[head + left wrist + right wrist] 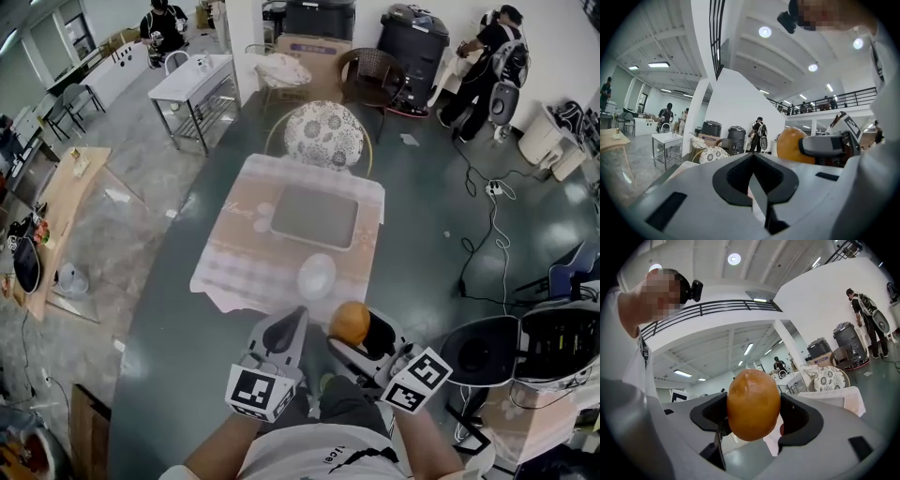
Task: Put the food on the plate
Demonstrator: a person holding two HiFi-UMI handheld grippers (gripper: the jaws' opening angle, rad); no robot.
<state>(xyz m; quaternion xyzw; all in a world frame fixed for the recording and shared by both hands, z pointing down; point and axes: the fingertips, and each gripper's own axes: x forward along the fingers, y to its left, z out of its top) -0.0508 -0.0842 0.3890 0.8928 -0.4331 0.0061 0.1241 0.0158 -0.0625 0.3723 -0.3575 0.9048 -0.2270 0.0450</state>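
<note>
The right gripper [358,331] is shut tight on a round, shiny orange-brown piece of food [348,320]. In the right gripper view the food [753,401] sits right between the two black jaw pads of the right gripper [754,417]. Both pads press on its sides. The food sticks up above the jaws.

The left gripper [293,321] is closed too, but it holds nothing. In the left gripper view its two jaws [753,157] meet in a thin line with no gap. That view also shows the food [790,143] off to the right, with a grey jaw of the right gripper [824,145] across it.

In the head view both grippers are held up close to the person's body, side by side. They are at the near end of a table with a pale checked cloth [230,258]. A small white oval plate [317,277] sits on the cloth near that end. The plate has no food on it. The food is near the plate but not touching it, a bit closer to the person.

A flat grey tray [314,216] lies in the middle of the cloth, past the plate. A round chair with a flowery cushion [323,134] stands at the far end of the table.
</note>
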